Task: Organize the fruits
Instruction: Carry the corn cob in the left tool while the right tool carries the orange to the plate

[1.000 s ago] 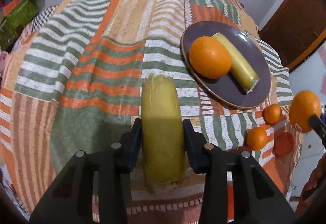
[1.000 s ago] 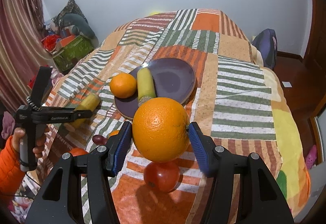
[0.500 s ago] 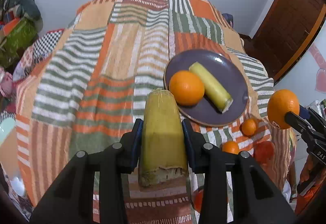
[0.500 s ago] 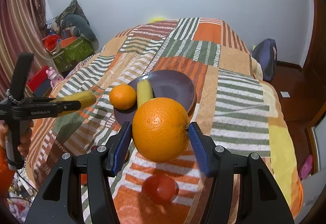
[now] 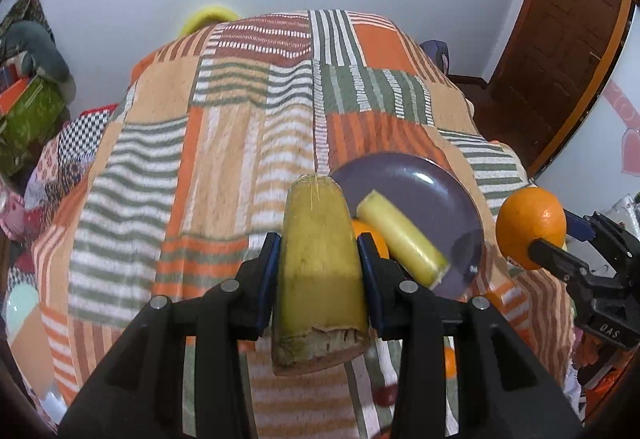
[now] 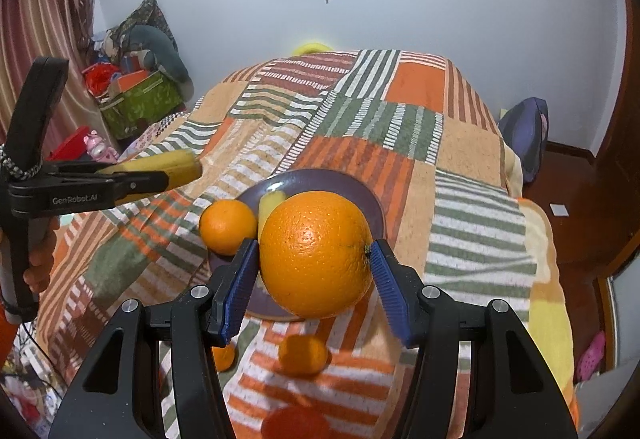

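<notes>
My left gripper (image 5: 318, 255) is shut on a yellow-green banana piece (image 5: 320, 263), held above the patchwork blanket; it also shows in the right wrist view (image 6: 160, 169). My right gripper (image 6: 312, 259) is shut on a large orange (image 6: 316, 253), held in the air before the purple plate (image 6: 360, 195); the orange also shows at the right of the left wrist view (image 5: 530, 227). The plate (image 5: 420, 175) holds a smaller orange (image 6: 227, 225) and a second banana piece (image 5: 400, 239).
Small tangerines (image 6: 303, 355) and a red fruit (image 6: 296, 425) lie on the blanket near the front edge. A green box (image 6: 140, 103) and clutter stand at the left. A wooden door (image 5: 560, 39) is at the right.
Both grippers have risen with their fruit, so the bed and plate look lower and farther. The left gripper has shifted right, the banana piece now overlapping the plate's left side.
</notes>
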